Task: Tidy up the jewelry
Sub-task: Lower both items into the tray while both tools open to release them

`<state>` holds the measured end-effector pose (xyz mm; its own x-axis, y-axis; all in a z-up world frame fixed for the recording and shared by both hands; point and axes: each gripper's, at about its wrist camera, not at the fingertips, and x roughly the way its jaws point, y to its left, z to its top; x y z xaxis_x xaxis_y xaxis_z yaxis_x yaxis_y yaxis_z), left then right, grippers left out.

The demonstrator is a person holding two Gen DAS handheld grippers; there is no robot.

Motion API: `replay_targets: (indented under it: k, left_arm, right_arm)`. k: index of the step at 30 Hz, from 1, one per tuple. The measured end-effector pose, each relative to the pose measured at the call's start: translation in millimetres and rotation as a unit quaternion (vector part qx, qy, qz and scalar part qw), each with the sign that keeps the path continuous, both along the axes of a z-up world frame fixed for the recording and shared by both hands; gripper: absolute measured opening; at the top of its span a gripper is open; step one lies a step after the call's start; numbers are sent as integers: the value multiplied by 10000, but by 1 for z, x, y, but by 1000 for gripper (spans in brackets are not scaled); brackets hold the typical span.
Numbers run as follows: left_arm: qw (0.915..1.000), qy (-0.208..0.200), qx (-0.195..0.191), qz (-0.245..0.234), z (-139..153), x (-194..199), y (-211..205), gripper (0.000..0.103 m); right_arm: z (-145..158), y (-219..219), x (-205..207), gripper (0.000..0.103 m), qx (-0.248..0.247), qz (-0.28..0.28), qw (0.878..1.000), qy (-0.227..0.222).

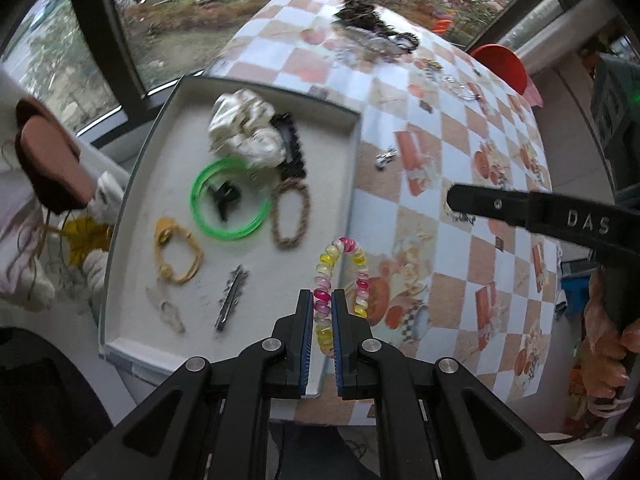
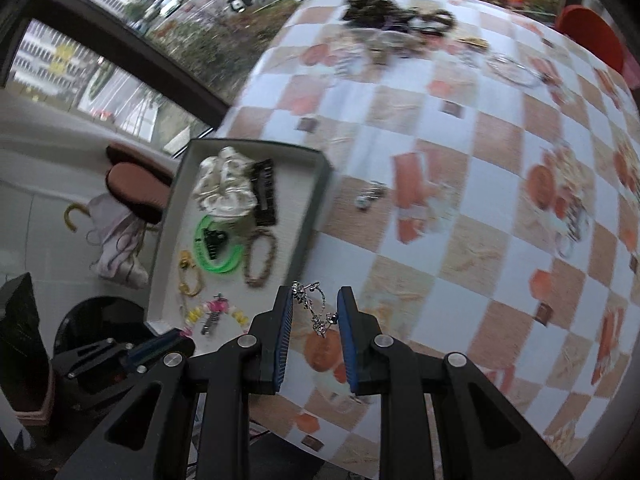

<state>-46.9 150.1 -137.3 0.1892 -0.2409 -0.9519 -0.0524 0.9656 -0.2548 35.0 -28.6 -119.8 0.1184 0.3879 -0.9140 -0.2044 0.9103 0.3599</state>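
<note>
Left gripper (image 1: 322, 300) clamped narrow, its 2 blue-padded fingers (image 1: 306, 312) pinching a pink, yellow and white spiral coil hair tie (image 1: 340, 268), held above the right rim of the shallow white rectangular tray (image 1: 356, 152). Loop of the coil arching up and past the fingertips, over the tray's right edge and the checked orange-and-white tablecloth on the bench (image 1: 452, 148).

Inside the tray: a cream satin scrunchie (image 1: 246, 130) at the far end, touching a black rectangular hair comb clip (image 1: 290, 144); a bright green plastic bangle (image 1: 230, 200) ringing a small black claw clip (image 1: 224, 196); a brown braided bracelet (image 1: 290, 212) just beside the bangle; a mustard yellow fabric hair tie (image 1: 176, 254) near the left wall; a dark slim metal hair clip (image 1: 232, 296) and a clear plastic clip (image 1: 166, 308) at the near end.

Right gripper (image 2: 314, 306) with fingers (image 2: 348, 320) moderately apart, a small silver chain piece (image 2: 314, 306) hanging between them, touching both pads. Loose small silver trinket (image 2: 370, 196) on the bench near the tray's right side. Dark jumbled heap of jewelry (image 2: 380, 12) at the bench's far edge.
</note>
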Motion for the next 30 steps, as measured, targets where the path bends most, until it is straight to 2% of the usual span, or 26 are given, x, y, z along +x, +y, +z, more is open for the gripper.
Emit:
replay_targets:
  k: [12,19,30]
  left_arm:
    - [9985,467,34,300,-48,-17,23,13]
    - [9973,617,163,358,-69,-17,27,13]
    - [9961,743,329,345,-82,-18,32,13]
  right_arm:
    - [-32,66,9,25,-108,694,9971,295]
    - [-55,89,13,25,-243,858,9948,500]
    - [-93,109,15,26,-573,897,9909,821]
